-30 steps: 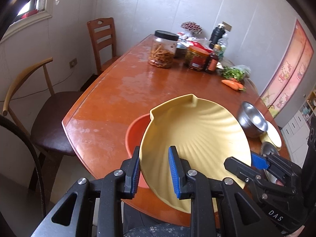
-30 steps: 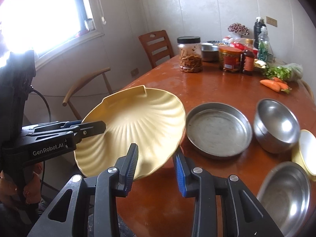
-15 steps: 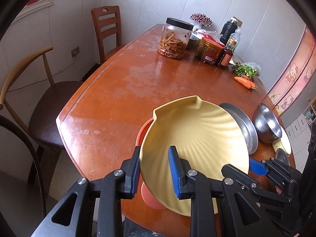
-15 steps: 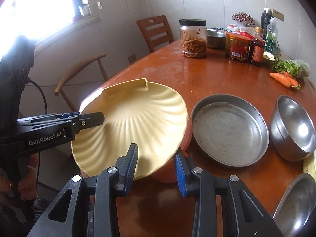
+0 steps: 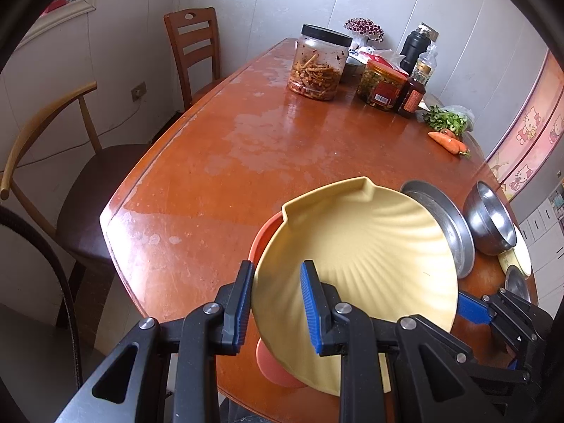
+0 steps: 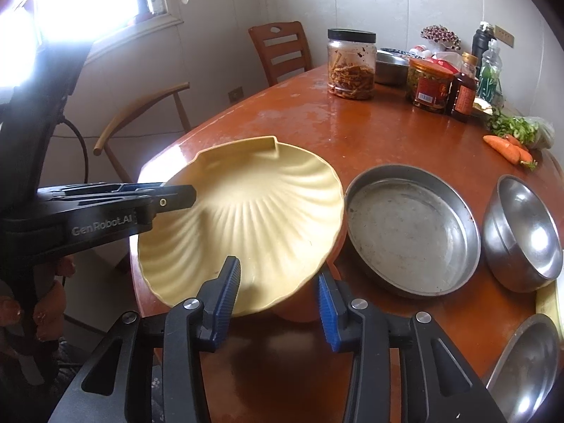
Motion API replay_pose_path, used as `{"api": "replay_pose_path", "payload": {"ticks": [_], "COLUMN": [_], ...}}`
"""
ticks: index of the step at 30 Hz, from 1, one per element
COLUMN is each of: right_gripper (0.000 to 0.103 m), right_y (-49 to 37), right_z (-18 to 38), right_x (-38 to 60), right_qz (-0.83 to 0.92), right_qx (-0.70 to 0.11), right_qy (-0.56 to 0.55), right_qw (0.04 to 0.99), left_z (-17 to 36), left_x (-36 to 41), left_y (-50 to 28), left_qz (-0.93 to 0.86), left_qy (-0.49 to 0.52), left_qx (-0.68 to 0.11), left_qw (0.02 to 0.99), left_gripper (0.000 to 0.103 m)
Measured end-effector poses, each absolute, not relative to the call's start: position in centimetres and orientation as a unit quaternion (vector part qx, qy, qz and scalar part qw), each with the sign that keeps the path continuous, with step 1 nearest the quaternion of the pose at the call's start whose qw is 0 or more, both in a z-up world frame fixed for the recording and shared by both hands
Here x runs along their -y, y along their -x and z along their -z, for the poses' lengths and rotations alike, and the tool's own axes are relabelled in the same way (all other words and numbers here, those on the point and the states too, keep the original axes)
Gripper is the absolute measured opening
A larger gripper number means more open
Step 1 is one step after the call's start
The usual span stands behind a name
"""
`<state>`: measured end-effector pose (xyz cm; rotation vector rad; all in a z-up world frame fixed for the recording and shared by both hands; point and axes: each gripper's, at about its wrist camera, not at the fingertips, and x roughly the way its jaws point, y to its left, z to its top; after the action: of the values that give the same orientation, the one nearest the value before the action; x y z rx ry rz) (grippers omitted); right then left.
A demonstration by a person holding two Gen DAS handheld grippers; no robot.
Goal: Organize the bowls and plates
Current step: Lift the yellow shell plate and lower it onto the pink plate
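Note:
A yellow shell-shaped plate (image 5: 359, 246) (image 6: 246, 218) lies tilted on an orange bowl (image 5: 268, 232) (image 6: 299, 308) near the table's front edge. My left gripper (image 5: 278, 305) is shut on the plate's near rim, one pad on top and one below. It shows at the left of the right wrist view as the left gripper (image 6: 183, 197). My right gripper (image 6: 278, 299) straddles the plate's other rim. Its jaws are opening and the pads stand off the rim. A steel round pan (image 6: 412, 232) (image 5: 446, 222) and a steel bowl (image 6: 525, 232) (image 5: 490, 218) sit to the right.
The wooden table (image 5: 246, 162) carries jars (image 5: 317, 67), bottles (image 5: 412, 91), greens and carrots (image 5: 447, 141) at its far end. Another steel bowl (image 6: 525, 363) and a pale plate (image 6: 550, 303) lie at the front right. Two chairs (image 5: 194, 49) stand along the left side.
Both grippers came down and forward with the yellow plate, which now lies on the orange bowl. The right gripper's fingers have spread apart.

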<state>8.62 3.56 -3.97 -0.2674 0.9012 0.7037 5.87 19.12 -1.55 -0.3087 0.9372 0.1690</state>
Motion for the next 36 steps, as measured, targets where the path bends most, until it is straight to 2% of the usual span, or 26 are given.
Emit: {"api": "replay_pose_path", "payload": {"ticks": [4,8,11,17,28,32,36], "right_gripper": [0.047,0.06,0.064,0.069,0.07,0.076,0.076], "right_y": [-8.5,-7.9,-7.3,-6.8,-6.3,-6.3,-6.1], "right_z": [4.0,3.7,3.5,3.2,3.0,2.1,1.7], "right_x": [-3.5,-3.7,-3.9,-4.2,-4.7,-3.4,-2.6], "right_qz": [-0.328,-0.333,-0.339,-0.348,-0.344,-0.336,-0.331], "right_qx": [-0.43,-0.426,-0.421,-0.418,-0.414,-0.401,-0.402], "right_qy": [0.127,0.135,0.144,0.147,0.164,0.151,0.139], "right_qw": [0.832,0.83,0.829,0.826,0.827,0.839,0.842], "left_z": [1.6,1.8,2.0,2.1,2.3,1.9,1.6], "left_x": [-19.1,-19.4,-19.6,-19.8,-20.3,-20.3,-20.1], "left_y": [-6.0,-6.2,-6.3,-6.4,-6.3,-6.0,-5.7], "left_qz": [-0.081,-0.087,-0.088,-0.092,-0.1,-0.098,-0.099], "left_qy": [0.146,0.147,0.151,0.15,0.154,0.155,0.155], "left_qx": [-0.449,-0.453,-0.455,-0.455,-0.456,-0.45,-0.447], "left_qw": [0.878,0.875,0.873,0.873,0.871,0.874,0.876], "left_gripper": [0.026,0.027,0.027,0.027,0.027,0.027,0.027]}}
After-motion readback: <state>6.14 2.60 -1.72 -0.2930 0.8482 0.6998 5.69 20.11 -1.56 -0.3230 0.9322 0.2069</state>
